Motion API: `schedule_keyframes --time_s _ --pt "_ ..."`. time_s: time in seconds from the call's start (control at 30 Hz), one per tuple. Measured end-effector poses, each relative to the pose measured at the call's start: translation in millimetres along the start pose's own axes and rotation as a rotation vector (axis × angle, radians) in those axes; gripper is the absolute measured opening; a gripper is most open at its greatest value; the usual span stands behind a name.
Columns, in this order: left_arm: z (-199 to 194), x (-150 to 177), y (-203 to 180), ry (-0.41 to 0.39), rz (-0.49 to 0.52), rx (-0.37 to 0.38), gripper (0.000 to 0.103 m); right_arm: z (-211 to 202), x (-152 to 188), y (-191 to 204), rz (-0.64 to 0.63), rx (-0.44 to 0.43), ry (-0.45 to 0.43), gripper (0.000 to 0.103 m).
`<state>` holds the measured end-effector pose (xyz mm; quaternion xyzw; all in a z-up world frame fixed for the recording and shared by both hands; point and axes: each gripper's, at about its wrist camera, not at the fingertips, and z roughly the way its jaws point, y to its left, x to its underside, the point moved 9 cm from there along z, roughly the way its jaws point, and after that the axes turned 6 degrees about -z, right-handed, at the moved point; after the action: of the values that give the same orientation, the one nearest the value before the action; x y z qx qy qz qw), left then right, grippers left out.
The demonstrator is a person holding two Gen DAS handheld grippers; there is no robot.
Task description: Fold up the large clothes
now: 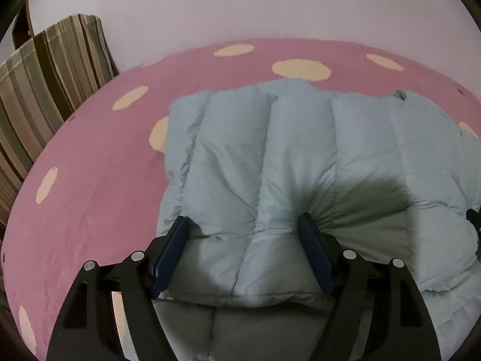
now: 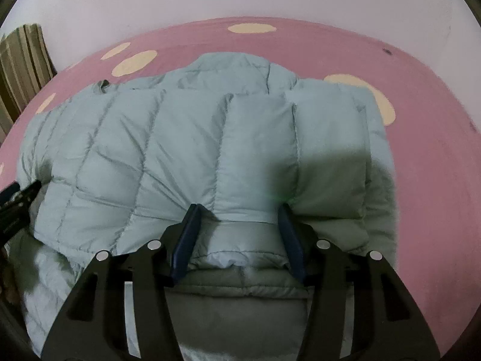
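From the left wrist camera, the left gripper [image 1: 243, 225] tilts steeply down over the near folded edge of a pale blue quilted jacket [image 1: 300, 138]. Its jaws are spread wide with a puffy fold of the jacket bulging between them; the right pad digs into gathered fabric, but a firm pinch cannot be told. The jacket lies folded on a pink spotted bedcover [image 1: 99, 156], and a striped cushion [image 1: 51, 69] stands at the bed's far left against a pale wall [image 1: 240, 6].

From the right wrist camera, the right gripper [image 2: 239, 213] also angles down at the jacket's [image 2: 168, 138] near edge. Its jaws are apart, less widely, straddling a folded ridge of padding; whether the pads press it cannot be told. The left gripper's black tip [image 2: 18, 201] pokes in at the left edge, beside the jacket. The bedcover [image 2: 427, 180] surrounds the garment
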<state>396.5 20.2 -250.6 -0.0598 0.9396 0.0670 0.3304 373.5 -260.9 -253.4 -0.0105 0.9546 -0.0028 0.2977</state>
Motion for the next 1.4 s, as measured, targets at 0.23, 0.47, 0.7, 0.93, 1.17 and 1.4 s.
schedule_keyframes --time_s 0.23,0.47,0.7,0.93,1.17,1.4 --pt "-16.7 -21.2 -5.2 -0.066 -0.025 0.037 0.074 -29.9 -33.4 5.5 0.012 -0.015 -0.067 0.053" --pt "53.5 -38.8 -23.0 -0.022 -0.002 -0.003 0.075 16.0 -62.4 11.2 -0.039 0.032 -0.036 0.055" --pt "63.1 -35.7 -23.3 -0.06 0.062 -0.045 0.075 7.6 -57.0 9.2 -0.053 0.029 -0.027 0.057" --pt "101.7 6.0 12.6 0.043 0.001 -0.01 0.075 10.6 -10.4 -22.5 -0.018 0.057 0.014 0.059" --pt "65.4 10.7 30.8 -0.019 0.017 0.007 0.075 -50.5 -5.3 -28.7 -0.027 0.047 -0.065 0.06" --pt "-0.1 93.3 83.7 0.023 -0.015 0.08 0.075 -129.1 88.2 -63.1 -0.021 0.063 -0.037 0.069"
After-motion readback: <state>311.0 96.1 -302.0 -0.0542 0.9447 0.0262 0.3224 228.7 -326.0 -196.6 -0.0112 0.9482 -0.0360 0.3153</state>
